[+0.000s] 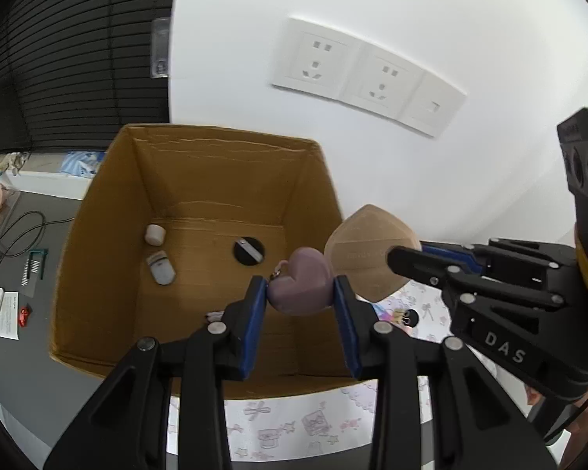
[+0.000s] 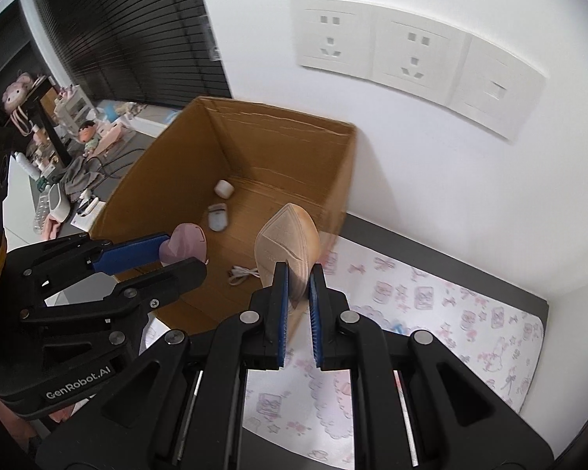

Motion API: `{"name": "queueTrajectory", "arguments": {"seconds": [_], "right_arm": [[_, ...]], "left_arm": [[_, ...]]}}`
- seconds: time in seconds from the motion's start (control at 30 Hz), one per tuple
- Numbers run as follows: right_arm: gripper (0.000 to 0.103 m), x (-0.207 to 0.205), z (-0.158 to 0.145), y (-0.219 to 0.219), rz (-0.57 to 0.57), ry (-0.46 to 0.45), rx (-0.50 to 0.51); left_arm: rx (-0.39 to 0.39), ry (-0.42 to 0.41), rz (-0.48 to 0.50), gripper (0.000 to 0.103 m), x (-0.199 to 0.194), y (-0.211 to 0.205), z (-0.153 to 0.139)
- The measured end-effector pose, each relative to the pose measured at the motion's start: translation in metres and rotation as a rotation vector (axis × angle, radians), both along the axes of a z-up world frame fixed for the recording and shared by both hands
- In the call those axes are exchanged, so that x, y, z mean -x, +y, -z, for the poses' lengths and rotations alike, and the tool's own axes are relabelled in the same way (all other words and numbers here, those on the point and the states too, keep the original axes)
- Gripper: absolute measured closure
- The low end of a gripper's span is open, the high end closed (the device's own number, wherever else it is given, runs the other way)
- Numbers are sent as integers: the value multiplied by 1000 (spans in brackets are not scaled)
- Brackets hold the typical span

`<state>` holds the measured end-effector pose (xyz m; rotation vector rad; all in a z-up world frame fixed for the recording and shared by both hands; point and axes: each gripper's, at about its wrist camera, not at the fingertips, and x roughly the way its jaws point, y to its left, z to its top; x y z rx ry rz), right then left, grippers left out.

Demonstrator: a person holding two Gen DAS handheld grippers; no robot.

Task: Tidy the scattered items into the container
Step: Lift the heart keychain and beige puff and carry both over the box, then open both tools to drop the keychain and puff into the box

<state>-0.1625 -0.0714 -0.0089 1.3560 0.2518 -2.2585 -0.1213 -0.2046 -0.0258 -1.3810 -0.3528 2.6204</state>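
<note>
An open cardboard box [image 1: 109,211] [image 2: 333,180] stands against the white wall. My left gripper [image 1: 300,293] [image 2: 176,252] is shut on a mauve heart-shaped object [image 1: 302,286] [image 2: 184,244], held above the box's near right part. My right gripper [image 2: 298,278] [image 1: 392,256] is shut on a folded tan face mask [image 2: 288,235] [image 1: 368,250], which hangs over the box's right rim. On the box floor lie a small white cylinder [image 1: 155,234] [image 2: 224,188], a white oval device [image 1: 161,267] [image 2: 217,216], a black disc [image 1: 248,250] and a white cable [image 2: 243,274].
A patterned pink-and-white mat [image 2: 431,305] [image 1: 294,427] covers the dark table to the right of and in front of the box. Wall sockets [image 1: 368,74] [image 2: 415,55] sit above. Cables, papers and toys [image 2: 90,133] clutter the grey surface [image 1: 19,274] left of the box.
</note>
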Motion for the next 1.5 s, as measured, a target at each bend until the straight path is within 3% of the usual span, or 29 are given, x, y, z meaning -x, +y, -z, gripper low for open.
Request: {"name": "queueTrajectory", "arguments": {"seconds": [0.37, 0.87, 1.1, 1.2, 1.23, 1.27, 1.33, 1.37, 1.5], "right_arm": [[93, 11, 15, -48, -34, -24, -11], [93, 17, 40, -82, -76, -68, -47], [83, 13, 44, -82, -67, -47, -77], [64, 13, 44, -79, -59, -42, -82], [56, 13, 43, -77, -51, -39, -79], [51, 13, 42, -74, -43, -36, -77], [27, 12, 38, -70, -27, -25, -71], [21, 11, 36, -67, -19, -17, -65], [1, 8, 28, -53, 21, 19, -50]], "left_arm": [[-5, -25, -40, 68, 9, -37, 14], [-7, -82, -89, 68, 14, -69, 39], [5, -108, -127, 68, 9, -77, 44], [8, -112, -131, 68, 8, -79, 45], [11, -111, -130, 62, 8, -79, 44], [16, -109, -130, 48, 7, -79, 44], [32, -95, -136, 26, 5, -79, 42], [45, -93, -143, 16, 4, -79, 41], [50, -89, -139, 6, 2, -78, 40]]}}
